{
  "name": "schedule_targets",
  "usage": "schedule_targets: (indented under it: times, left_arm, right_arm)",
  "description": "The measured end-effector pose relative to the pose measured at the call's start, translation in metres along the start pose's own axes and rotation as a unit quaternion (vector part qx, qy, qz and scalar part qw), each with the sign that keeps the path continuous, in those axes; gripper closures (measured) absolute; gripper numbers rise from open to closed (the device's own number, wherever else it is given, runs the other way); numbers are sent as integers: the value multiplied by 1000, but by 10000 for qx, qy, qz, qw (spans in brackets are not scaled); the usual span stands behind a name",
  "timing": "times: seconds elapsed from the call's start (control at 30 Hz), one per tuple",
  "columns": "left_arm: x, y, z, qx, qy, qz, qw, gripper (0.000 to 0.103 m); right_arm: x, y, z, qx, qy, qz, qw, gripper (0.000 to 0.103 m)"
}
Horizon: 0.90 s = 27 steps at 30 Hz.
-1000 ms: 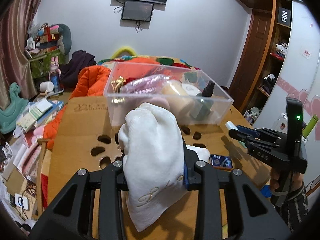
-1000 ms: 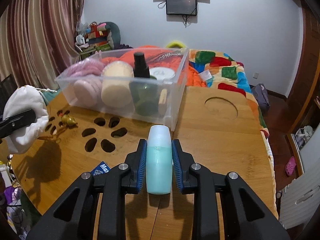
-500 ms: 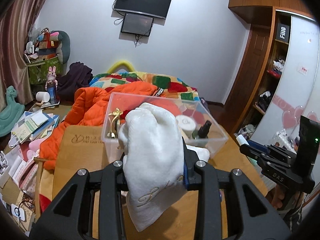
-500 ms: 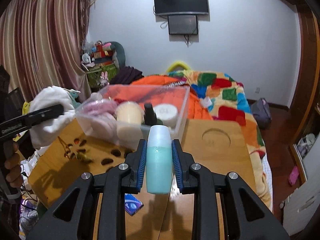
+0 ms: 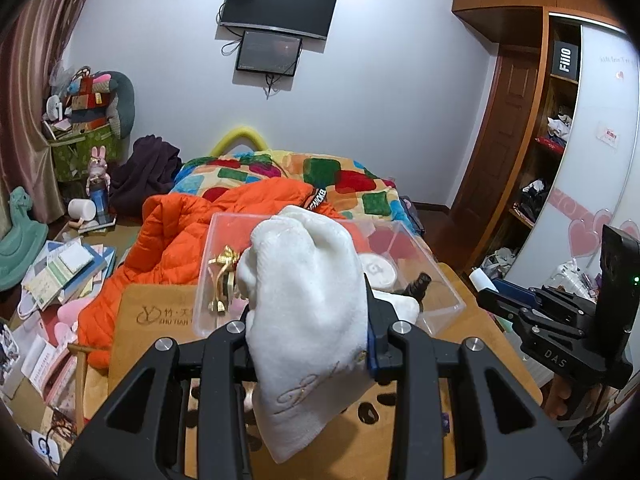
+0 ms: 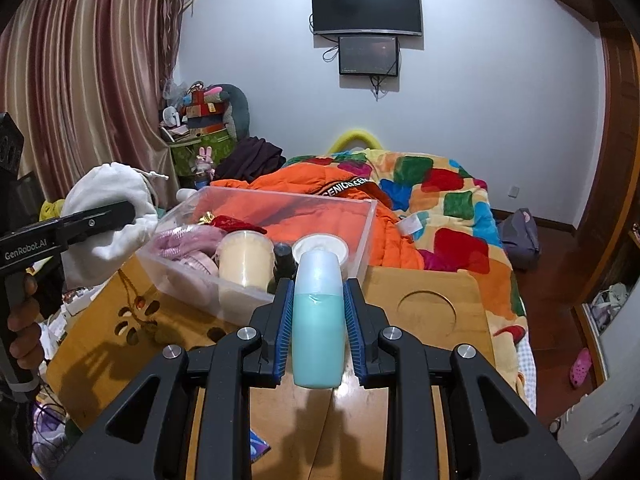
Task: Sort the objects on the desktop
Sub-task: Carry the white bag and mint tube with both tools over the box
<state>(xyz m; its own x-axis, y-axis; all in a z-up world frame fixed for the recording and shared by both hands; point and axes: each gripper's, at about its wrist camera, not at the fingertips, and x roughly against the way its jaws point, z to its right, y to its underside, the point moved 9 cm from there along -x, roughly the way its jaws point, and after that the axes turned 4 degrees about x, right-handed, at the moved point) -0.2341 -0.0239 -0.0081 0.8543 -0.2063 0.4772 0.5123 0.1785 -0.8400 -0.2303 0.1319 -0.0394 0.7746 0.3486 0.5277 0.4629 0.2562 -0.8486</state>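
My left gripper [image 5: 308, 320] is shut on a white cloth pouch [image 5: 308, 304] and holds it in the air at the near left side of a clear plastic bin [image 5: 424, 256]. The pouch also shows in the right wrist view [image 6: 112, 216]. My right gripper [image 6: 318, 312] is shut on a turquoise bottle with a pale cap [image 6: 318, 320], upright, above the wooden table [image 6: 436, 308] just in front of the bin [image 6: 360, 236]. The bin holds a cream jar [image 6: 244, 256], a dark bottle [image 6: 284, 260], a white round tin [image 6: 320, 244], pink items and a gold ornament [image 5: 222, 284].
The wooden table has paw-shaped cutouts [image 6: 128, 320] and a round recess [image 6: 428, 308]. A small blue packet [image 6: 258, 446] lies near its front edge. An orange jacket [image 5: 180, 236] and a patchwork quilt [image 6: 452, 208] lie behind the bin. Books clutter the floor at left [image 5: 60, 272].
Both grippers have risen and tilted up with their loads, so the bin now sits lower and I see into it from above. The pouch has moved closer to the bin.
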Motion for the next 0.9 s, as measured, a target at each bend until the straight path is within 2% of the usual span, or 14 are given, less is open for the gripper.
schedule_targets:
  times: [0.23,0.53,0.9]
  left_arm:
    - [-14,-13,7,-117,97,9,9999,70]
    - [-49,-23,17,-330,162,-177,9992,70]
    - [-94,-14,13,-124,260,-549,9981,70]
  right_arm:
    - [-13,-19,3,164,46,44,9998,80]
    - [-45,-37,11,133,-12,-16,9999,80]
    - [-92,-36,19,151,-33,-284,9995,80]
